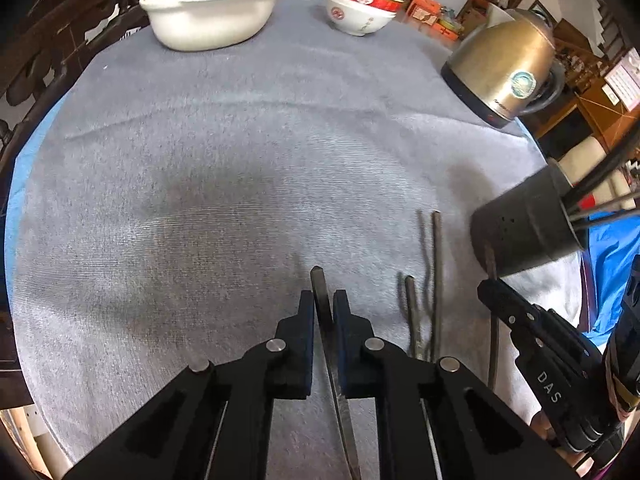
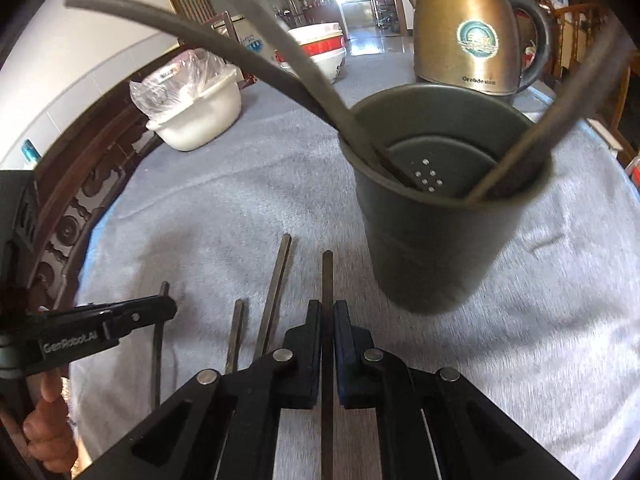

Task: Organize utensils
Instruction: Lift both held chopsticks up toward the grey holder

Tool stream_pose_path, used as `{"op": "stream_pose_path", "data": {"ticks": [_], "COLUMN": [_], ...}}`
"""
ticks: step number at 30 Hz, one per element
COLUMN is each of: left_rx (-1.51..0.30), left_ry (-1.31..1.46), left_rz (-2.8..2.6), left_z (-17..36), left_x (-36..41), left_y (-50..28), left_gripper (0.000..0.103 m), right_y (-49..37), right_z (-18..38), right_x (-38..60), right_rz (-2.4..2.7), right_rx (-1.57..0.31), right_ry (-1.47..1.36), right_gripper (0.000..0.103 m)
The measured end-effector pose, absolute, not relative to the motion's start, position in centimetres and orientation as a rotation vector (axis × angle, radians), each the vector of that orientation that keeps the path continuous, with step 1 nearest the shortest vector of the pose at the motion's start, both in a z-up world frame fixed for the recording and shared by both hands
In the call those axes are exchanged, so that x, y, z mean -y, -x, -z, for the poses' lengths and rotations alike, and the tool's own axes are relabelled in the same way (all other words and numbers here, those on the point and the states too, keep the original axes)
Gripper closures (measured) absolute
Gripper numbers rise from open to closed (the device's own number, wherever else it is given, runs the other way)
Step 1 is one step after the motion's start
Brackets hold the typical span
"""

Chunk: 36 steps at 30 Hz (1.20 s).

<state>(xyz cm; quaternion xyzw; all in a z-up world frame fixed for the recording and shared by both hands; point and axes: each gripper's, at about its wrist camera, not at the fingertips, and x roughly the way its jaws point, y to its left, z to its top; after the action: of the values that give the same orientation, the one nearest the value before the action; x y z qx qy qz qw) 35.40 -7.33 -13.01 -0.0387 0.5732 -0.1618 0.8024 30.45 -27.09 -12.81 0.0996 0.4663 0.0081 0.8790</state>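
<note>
In the left wrist view my left gripper (image 1: 323,295) is shut on a dark chopstick (image 1: 318,278) whose tip pokes out past the pads, just above the grey cloth (image 1: 240,160). In the right wrist view my right gripper (image 2: 327,307) is shut on another dark chopstick (image 2: 327,272). Two loose chopsticks (image 2: 239,332) (image 2: 276,288) lie on the cloth between the grippers. A dark utensil cup (image 2: 424,248) stands upright just ahead and to the right of the right gripper, with several chopsticks leaning inside it. From the left wrist the cup (image 1: 524,232) sits at the right edge.
A brass-coloured kettle (image 2: 472,28) stands behind the cup. A white basin (image 2: 200,116) lined with a plastic bag and stacked red-and-white bowls (image 2: 320,52) sit at the far side. Dark carved chair backs (image 2: 80,200) border the table's left edge. A person's hand (image 2: 48,432) holds the left gripper.
</note>
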Motion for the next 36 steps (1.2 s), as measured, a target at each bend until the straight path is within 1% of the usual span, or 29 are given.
{"op": "stream_pose_path", "data": {"ticks": [8,18,31,33,36], "left_rx": [-1.167,-1.025,-0.879,-0.877,-0.966], "left_ry": [0.086,0.073,0.071,0.043,0.081], "left_rz": [0.366,0.394,0.434,0.425,0.404], "left_z": [10.4,4.8,-0.9,-0.8,1.3], "left_x": [7.6,7.7,7.4,7.6,7.0], "left_y": [-33.6,-30.9,-27.5,-27.6,-29.3], "left_gripper": [0.096,0.097,0.098,0.098,0.098], "right_y": [-28.1,-26.0,-23.6,-23.6,-23.7], "right_z": [10.3,6.5,2.5,2.6,3.1], "right_x": [27.7,25.8,25.6,25.7,26.1], "right_rz": [-0.053,-0.110,-0.114,-0.104,-0.090], "right_rx": [-0.906,-0.793,-0.667,-0.675,-0.682], "right_ry": [-0.255,-0.241,-0.215,-0.213,-0.219], "right_gripper": [0.097,0.097,0.097,0.097,0.096]}}
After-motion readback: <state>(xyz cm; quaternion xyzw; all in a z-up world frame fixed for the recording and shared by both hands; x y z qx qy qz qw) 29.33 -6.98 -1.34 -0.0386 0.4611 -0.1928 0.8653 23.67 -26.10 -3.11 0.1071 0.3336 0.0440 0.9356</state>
